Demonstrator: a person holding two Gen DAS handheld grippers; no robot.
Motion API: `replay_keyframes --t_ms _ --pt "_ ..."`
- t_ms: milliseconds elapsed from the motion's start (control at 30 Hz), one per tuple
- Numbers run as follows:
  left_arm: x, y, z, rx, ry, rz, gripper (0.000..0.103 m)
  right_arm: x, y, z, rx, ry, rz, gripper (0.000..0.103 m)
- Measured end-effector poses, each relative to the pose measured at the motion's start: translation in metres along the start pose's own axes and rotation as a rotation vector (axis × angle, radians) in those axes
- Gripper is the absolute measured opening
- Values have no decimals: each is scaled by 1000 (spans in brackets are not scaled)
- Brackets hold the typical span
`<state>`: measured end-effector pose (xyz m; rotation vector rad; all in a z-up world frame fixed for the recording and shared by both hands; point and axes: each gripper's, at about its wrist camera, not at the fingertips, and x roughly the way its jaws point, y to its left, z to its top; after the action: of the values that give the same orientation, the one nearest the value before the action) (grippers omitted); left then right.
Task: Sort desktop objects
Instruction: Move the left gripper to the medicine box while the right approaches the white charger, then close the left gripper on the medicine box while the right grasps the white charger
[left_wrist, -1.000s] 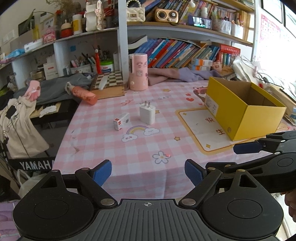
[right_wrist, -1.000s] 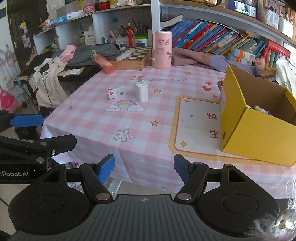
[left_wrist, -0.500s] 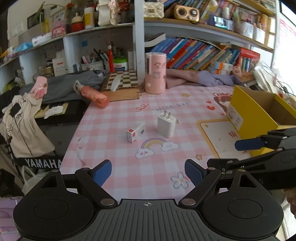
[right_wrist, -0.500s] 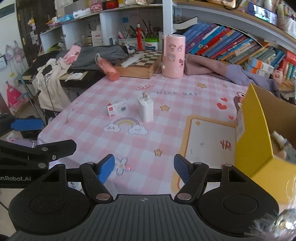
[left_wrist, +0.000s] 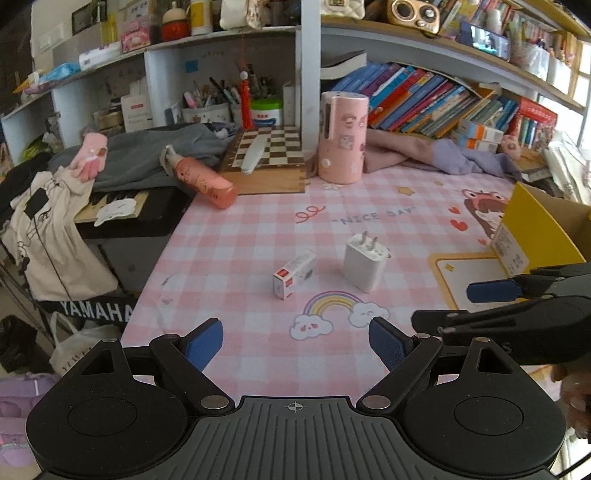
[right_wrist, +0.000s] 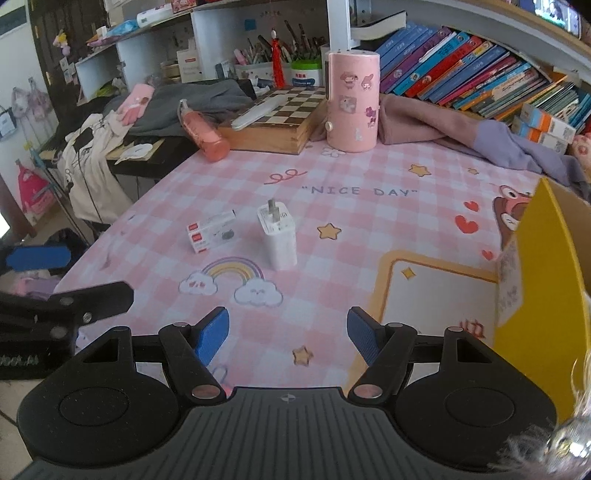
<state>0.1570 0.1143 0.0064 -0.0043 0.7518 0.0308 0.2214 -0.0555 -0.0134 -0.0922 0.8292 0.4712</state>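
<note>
Both grippers hovering over the pink checked desk (right_wrist: 369, 206), nothing grabbed.

Nearest the cameras, the left gripper (left_wrist: 295, 341) is holding its blue fingers (left_wrist: 205, 341) wide apart with only desk showing between them, and the right gripper (right_wrist: 288, 334) is sitting a bit less open, also empty. Just past them a small white box (left_wrist: 293, 273) is lying on its side, with a white charger (left_wrist: 365, 262) standing prongs-up right beside it, not touching. The yellow box (right_wrist: 546, 295) is sitting off to the right edge. Further back, a pink tube (left_wrist: 342, 136) is standing upright near a chessboard (left_wrist: 273, 155) and a lying pink bottle (left_wrist: 201, 177).
</note>
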Motion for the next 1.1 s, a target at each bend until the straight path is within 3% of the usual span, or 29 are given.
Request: replay_keyframes --t_ms 467,700,967,1100 --pt "22 15 19 -47 35 87 89 61 -1 35 -14 46 74 63" --pt "32 17 23 -65 61 115 89 89 -5 49 -5 73 98 50" --pt "43 16 28 -74 85 143 89 116 -5 59 -38 104 124 45" --pt "51 14 31 -77 97 142 89 119 -5 63 -76 95 114 30"
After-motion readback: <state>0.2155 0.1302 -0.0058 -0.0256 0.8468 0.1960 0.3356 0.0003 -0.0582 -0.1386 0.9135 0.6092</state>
